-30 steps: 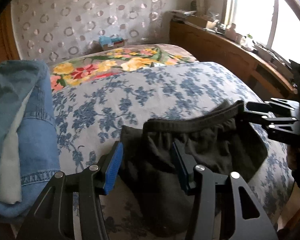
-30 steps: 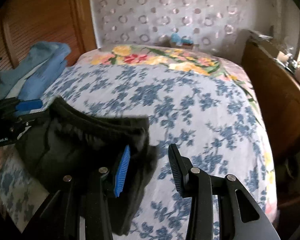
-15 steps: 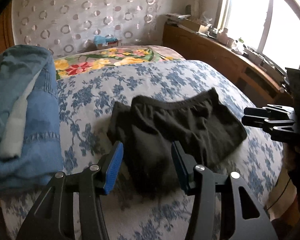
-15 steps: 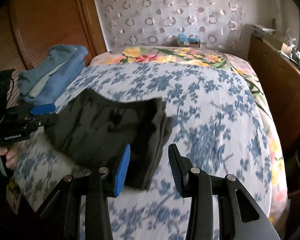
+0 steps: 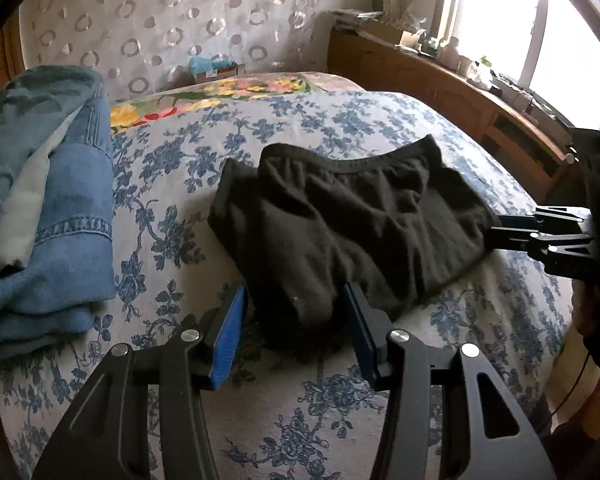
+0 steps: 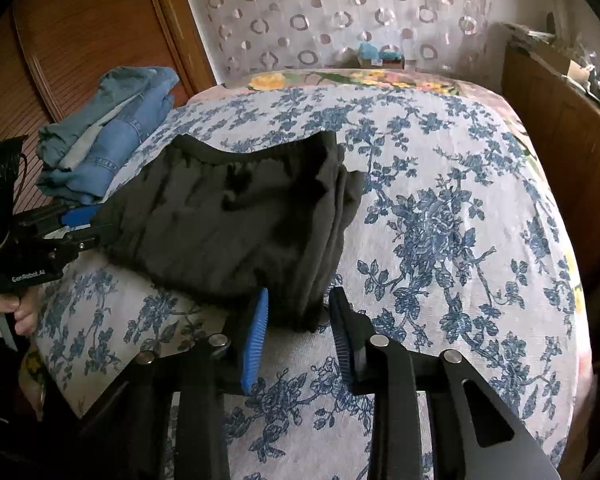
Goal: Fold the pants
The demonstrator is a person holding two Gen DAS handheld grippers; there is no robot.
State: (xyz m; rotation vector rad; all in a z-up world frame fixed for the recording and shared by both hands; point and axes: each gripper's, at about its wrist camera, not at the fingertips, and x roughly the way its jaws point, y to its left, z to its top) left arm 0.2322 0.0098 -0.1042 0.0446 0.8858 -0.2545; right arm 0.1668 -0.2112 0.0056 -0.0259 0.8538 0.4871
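From the left wrist, the left gripper point(image 5: 294, 312) straddles a near corner of the folded black pants point(image 5: 340, 216) mid-frame on the floral bedspread point(image 5: 188, 208), unpinched, while from the right wrist, the right gripper point(image 6: 298, 312) has just been closing around the other corner, pads apparently not yet pressing.

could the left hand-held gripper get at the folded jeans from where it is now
Probably yes. The jeans lie in the open on the bed, left of the left hand-held gripper, nothing between; its jaws stand apart around the black pants' edge.
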